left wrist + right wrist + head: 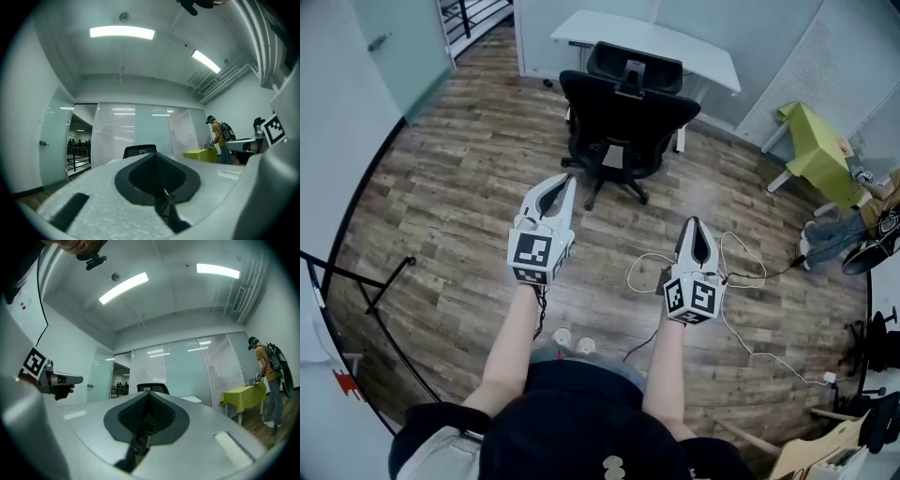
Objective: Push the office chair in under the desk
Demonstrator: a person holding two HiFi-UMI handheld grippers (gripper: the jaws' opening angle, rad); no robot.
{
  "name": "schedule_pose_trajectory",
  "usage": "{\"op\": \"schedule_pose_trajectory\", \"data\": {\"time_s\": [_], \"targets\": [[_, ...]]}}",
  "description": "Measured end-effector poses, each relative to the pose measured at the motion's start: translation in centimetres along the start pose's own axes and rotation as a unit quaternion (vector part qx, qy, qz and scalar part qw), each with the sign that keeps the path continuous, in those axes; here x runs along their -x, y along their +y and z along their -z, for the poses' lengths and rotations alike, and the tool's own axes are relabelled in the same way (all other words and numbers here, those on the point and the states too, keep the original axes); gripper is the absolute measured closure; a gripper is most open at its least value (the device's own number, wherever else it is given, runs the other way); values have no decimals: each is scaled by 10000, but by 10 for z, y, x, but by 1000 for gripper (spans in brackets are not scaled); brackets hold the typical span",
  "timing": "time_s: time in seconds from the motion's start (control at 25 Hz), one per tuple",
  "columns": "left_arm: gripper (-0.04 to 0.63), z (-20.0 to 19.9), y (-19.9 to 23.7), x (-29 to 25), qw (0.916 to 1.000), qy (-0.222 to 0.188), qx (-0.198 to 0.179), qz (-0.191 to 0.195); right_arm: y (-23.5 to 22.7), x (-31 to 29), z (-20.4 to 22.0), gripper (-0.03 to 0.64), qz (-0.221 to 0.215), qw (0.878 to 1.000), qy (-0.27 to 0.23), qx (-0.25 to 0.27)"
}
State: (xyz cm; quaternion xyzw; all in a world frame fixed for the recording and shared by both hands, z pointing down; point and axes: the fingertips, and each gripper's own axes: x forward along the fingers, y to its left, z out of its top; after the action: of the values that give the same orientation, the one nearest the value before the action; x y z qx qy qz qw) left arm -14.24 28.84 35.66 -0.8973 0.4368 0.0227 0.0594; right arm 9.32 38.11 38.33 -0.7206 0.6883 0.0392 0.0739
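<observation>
Black office chair (623,117), one only, is seen far in the scene, just on the near side of one white desk (652,42), its wheeled base out on the wood-plank floor (459,187). Two grippers are held well apart from the chair: left gripper (569,180) and right gripper (692,223), both with jaws pressed together and nothing between them. One green-covered table (816,150) is seen at far right, and one white cable (741,274) is looped on the floor beside the right gripper.
</observation>
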Motion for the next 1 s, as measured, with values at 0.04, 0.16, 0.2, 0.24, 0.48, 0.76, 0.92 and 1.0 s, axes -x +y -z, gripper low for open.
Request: {"op": "schedule_pose_trajectory", "data": {"time_s": [0.04,0.16,0.2,0.24,0.48,0.76,0.92,1.0], "targets": [[588,1,0,-1,10000,10,0,-2,1,-1,2,604,-27,10000,7,-3],[588,3,-1,-2,10000,39,-1,-23,2,-2,5,604,-105,9999,12,-58],[588,3,-1,-2,10000,38,0,-35,3,-2,5,604,-127,9999,7,-75],[588,3,-1,-2,10000,38,7,-51,3,-2,5,603,-142,9999,1,-84],[588,8,-2,-4,9998,78,92,-167,-4,-4,9,603,-188,9998,-7,-114],[523,16,-15,-15,9997,141,219,-41,-12,-13,16,572,-405,9989,68,-209],[446,20,-24,-19,9997,149,209,-17,-15,-19,22,525,-564,9979,87,-293],[403,21,-27,-19,9997,129,222,-11,-16,-23,23,497,-645,9973,66,-335]]}}
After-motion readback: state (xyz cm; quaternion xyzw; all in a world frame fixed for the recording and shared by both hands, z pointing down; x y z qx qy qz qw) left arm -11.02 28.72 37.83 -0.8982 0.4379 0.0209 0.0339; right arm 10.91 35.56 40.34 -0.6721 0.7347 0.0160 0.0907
